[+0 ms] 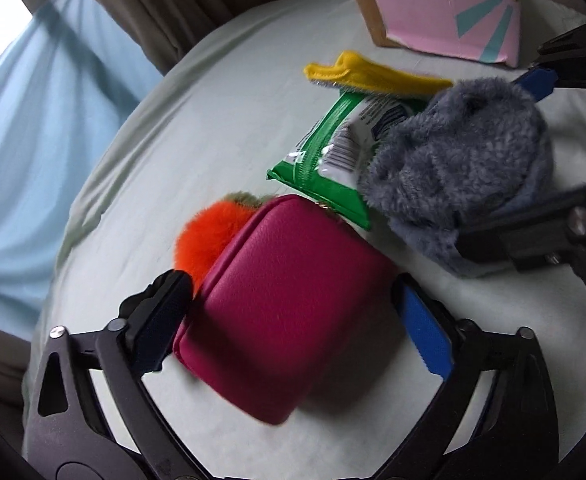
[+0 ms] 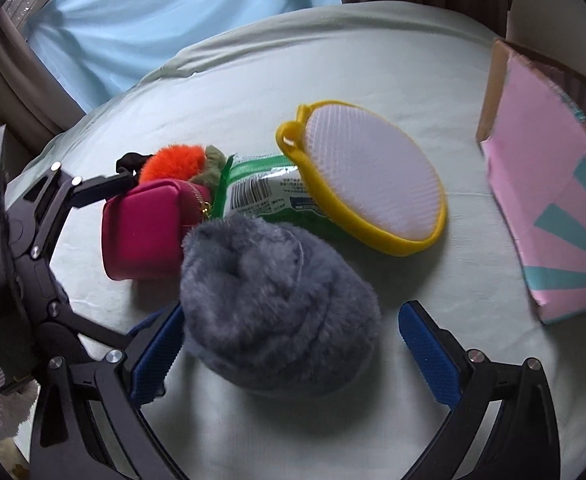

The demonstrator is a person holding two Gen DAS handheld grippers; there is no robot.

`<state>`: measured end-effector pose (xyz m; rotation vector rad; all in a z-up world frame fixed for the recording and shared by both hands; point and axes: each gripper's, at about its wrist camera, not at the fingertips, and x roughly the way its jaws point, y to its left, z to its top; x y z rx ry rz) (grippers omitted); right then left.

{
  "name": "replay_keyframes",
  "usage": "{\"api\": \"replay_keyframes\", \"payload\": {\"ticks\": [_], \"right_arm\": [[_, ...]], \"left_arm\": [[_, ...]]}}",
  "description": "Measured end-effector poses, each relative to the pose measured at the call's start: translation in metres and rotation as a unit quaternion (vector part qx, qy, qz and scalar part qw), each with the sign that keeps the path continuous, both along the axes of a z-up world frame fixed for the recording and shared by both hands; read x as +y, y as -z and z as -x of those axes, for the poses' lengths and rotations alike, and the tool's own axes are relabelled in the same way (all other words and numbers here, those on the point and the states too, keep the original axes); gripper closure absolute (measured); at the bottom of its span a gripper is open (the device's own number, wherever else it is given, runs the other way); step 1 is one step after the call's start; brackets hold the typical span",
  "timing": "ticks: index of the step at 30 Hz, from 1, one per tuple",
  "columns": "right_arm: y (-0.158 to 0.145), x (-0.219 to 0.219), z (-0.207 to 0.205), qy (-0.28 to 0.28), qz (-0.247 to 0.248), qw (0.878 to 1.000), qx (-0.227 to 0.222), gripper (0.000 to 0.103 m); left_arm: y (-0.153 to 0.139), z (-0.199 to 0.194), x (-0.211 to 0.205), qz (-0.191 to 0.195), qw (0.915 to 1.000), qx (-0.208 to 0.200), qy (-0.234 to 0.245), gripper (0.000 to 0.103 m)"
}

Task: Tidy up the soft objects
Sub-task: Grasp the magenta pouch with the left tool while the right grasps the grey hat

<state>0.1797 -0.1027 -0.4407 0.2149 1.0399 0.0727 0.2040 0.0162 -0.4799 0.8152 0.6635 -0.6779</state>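
Pink pouch [image 1: 293, 312] low in the middle of the left view, flat on the sheet [image 1: 173, 140], sitting between the wide-open left tongs [image 1: 289, 284]. Not squeezed yet.

Looks puffy and soft, with smooth skin, so maybe a bit slippy. Best pinched across its long sides, near the middle.

Grey fluff ball [image 2: 269, 304] low in the middle of the right view, between the open right tongs [image 2: 293, 312]. Not pinched either.

Probably very light and squishy. Better to bite deep, not just grab fur.

Orange pom-pom [image 1: 201, 236] half hidden behind the pouch. Green pack [image 1: 325, 168] partly tucked under the fluff ball and the yellow brush [image 2: 365, 176]. Pink box [image 1: 445, 12] cut off at the top right, inside hidden. Everything a little blurry.
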Motion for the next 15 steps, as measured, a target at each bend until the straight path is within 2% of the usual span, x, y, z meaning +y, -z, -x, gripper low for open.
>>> {"api": "replay_keyframes", "payload": {"ticks": [2, 3, 4, 6, 7, 15], "right_arm": [[0.003, 0.001, -0.002, -0.004, 0.001, 1.000, 0.003, 0.000], [0.004, 0.002, -0.003, -0.006, 0.000, 1.000, 0.006, 0.004], [0.006, 0.003, -0.004, -0.009, -0.003, 1.000, 0.007, 0.012], [0.008, 0.006, -0.005, -0.016, -0.011, 1.000, 0.015, 0.023], [0.008, 0.007, -0.005, -0.016, -0.008, 1.000, 0.016, 0.026], [-0.002, 0.008, -0.002, -0.008, -0.011, 1.000, 0.010, 0.045]], "left_arm": [[0.002, -0.003, 0.000, 0.003, 1.0000, 0.004, 0.004, 0.008], [0.002, -0.004, 0.001, 0.005, 0.9999, 0.006, 0.008, 0.011], [0.002, -0.004, 0.001, 0.005, 0.9999, 0.006, 0.012, 0.013], [0.003, -0.003, 0.003, 0.000, 0.9999, 0.003, 0.016, 0.025], [0.003, -0.002, 0.004, -0.002, 0.9998, 0.002, 0.018, 0.027], [-0.007, -0.002, 0.019, 0.000, 0.9997, 0.021, 0.015, 0.054]]}}
